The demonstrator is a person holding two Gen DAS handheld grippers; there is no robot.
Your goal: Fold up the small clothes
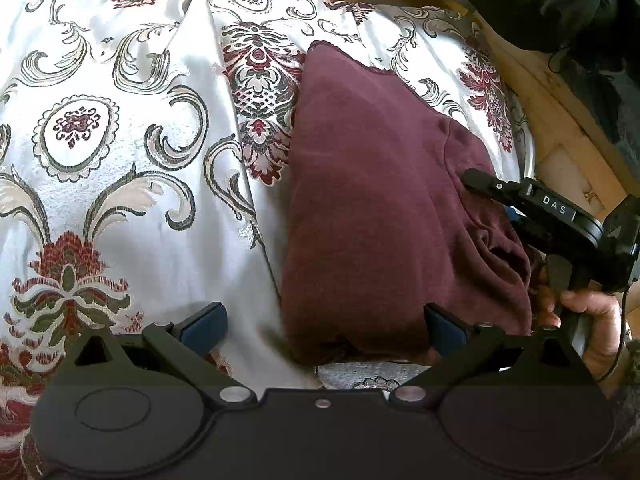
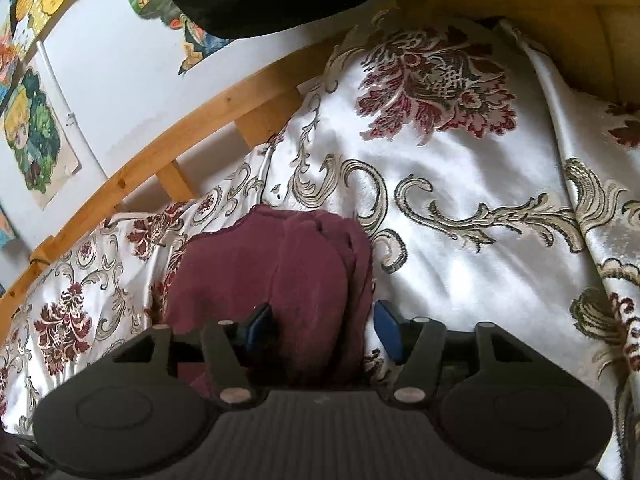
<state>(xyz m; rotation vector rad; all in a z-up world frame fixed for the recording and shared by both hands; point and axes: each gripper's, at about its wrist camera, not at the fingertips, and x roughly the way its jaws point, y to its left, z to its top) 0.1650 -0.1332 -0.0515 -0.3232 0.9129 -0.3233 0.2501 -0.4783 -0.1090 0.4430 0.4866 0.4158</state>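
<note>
A maroon garment (image 1: 372,200) lies folded in a long strip on the patterned white bedspread (image 1: 132,152). My left gripper (image 1: 324,326) is open at its near end, the right pad over the cloth edge and the left pad over the bedspread. My right gripper (image 1: 516,204) comes in from the right side of the garment, its fingers on a bunched fold. In the right wrist view the right gripper (image 2: 322,330) stands partly open, its jaws astride a thick ridge of the maroon garment (image 2: 276,272) without pinching it.
A wooden bed rail (image 2: 160,148) runs along the far edge of the bed, with a white wall and colourful pictures (image 2: 34,132) behind it. A dark cloth (image 1: 560,4) hangs at the upper right. A yellow cushion (image 2: 560,28) lies beyond the bedspread.
</note>
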